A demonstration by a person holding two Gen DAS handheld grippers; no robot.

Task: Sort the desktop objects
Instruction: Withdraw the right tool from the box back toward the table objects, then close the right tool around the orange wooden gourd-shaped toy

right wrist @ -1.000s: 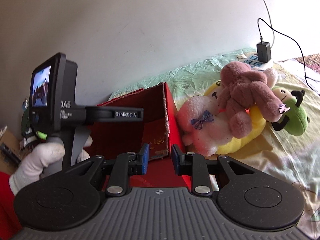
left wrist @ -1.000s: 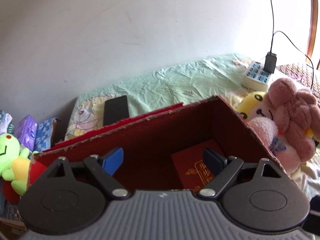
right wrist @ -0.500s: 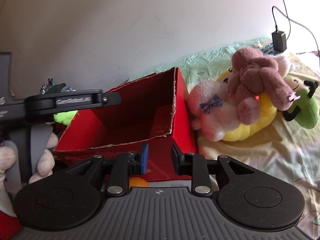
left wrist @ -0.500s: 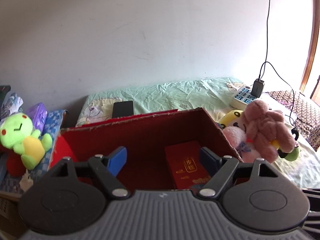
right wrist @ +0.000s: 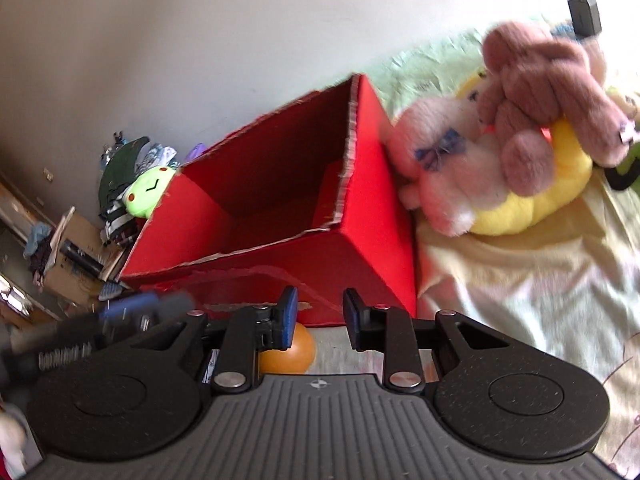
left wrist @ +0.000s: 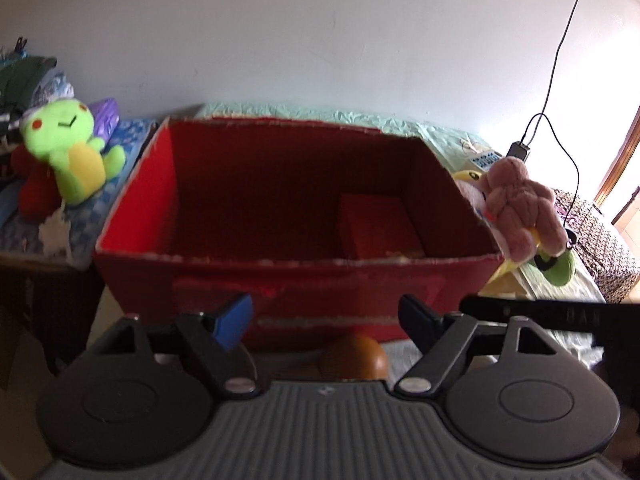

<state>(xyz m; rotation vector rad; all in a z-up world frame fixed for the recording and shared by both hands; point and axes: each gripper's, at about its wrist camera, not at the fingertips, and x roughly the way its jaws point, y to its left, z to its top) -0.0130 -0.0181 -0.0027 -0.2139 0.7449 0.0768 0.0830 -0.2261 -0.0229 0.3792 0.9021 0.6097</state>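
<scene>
A red cardboard box stands open on the bed, with a red booklet lying inside at its right. It also shows in the right wrist view. An orange ball lies just in front of the box, also in the right wrist view. My left gripper is open and empty, in front of the box above the ball. My right gripper is open with a narrow gap and holds nothing, near the box's front corner. Pink, brown and yellow plush toys lie right of the box.
A green plush frog lies on a pile left of the box. A charger and cable sit at the back right by the wall. Clutter and a cardboard box sit on the floor at left. The other gripper's bar crosses the left view.
Both grippers have pulled back and risen from the box. The orange ball is now in view in front of it. The left gripper stays open and the right keeps its narrow gap.
</scene>
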